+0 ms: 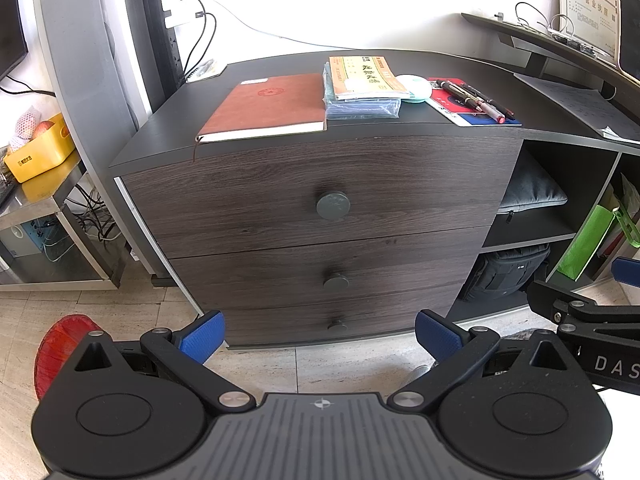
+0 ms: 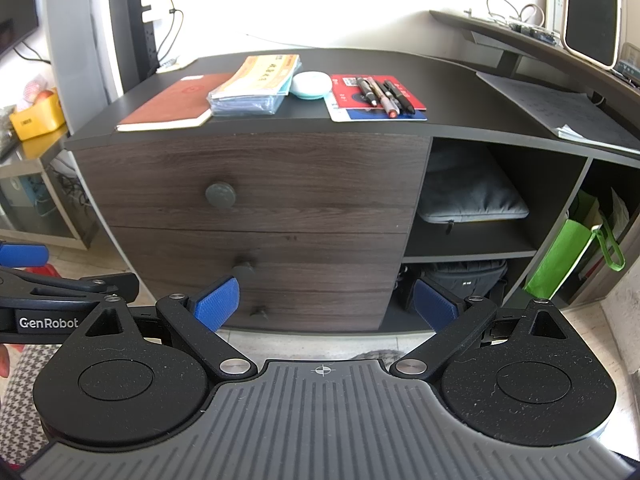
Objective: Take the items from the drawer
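A dark wood cabinet has three shut drawers; the top drawer [image 1: 312,184] [image 2: 256,176] carries a round grey knob [image 1: 333,206] [image 2: 220,195]. On the cabinet top lie a brown notebook [image 1: 272,106] [image 2: 168,106], a stack of booklets [image 1: 362,82] [image 2: 256,84], a pale round case [image 1: 414,87] [image 2: 312,85] and several pens [image 1: 476,98] [image 2: 384,94] on a red and blue card. My left gripper [image 1: 320,340] is open and empty, low in front of the drawers. My right gripper [image 2: 326,308] is open and empty, to its right.
Open shelves right of the drawers hold a grey sleeve [image 2: 472,200], a black bag [image 2: 464,280] and a green bag [image 2: 560,260]. A yellow bin [image 1: 40,152] sits on a metal stand at left. A red stool [image 1: 60,344] stands on the tiled floor.
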The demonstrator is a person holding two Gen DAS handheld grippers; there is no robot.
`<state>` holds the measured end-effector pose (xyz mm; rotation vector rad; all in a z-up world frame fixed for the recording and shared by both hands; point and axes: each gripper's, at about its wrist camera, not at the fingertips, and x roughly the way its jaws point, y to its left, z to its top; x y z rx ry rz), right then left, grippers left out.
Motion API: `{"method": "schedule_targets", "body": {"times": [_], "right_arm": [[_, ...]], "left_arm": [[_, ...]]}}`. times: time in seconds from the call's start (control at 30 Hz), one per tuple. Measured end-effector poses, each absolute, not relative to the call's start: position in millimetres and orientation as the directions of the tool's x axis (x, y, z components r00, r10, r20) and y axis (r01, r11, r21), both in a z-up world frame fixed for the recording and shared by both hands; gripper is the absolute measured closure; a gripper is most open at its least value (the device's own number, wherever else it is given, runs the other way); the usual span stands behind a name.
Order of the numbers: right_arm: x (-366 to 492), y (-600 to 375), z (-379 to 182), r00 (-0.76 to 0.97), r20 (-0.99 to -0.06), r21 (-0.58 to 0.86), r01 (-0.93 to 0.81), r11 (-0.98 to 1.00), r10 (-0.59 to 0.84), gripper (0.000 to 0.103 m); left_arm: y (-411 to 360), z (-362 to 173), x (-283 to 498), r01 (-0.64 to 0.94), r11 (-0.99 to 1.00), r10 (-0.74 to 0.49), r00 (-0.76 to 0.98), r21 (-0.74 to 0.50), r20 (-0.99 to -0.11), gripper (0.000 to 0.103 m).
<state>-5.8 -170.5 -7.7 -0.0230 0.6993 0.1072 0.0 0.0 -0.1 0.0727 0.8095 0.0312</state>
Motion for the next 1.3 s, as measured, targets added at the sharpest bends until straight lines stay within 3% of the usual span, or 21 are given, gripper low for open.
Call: {"method": "schedule_targets", "body": {"times": [1.3], "right_arm": [[-5.3, -168.2, -9.4, 0.756, -0.648, 0.021, -0.098, 0.995, 0.088, 0.006]], "left_arm": [[4.0, 3.0, 3.0, -0.002, 0.997, 0.058, 0.683, 0.077, -0.728, 0.002]]}}
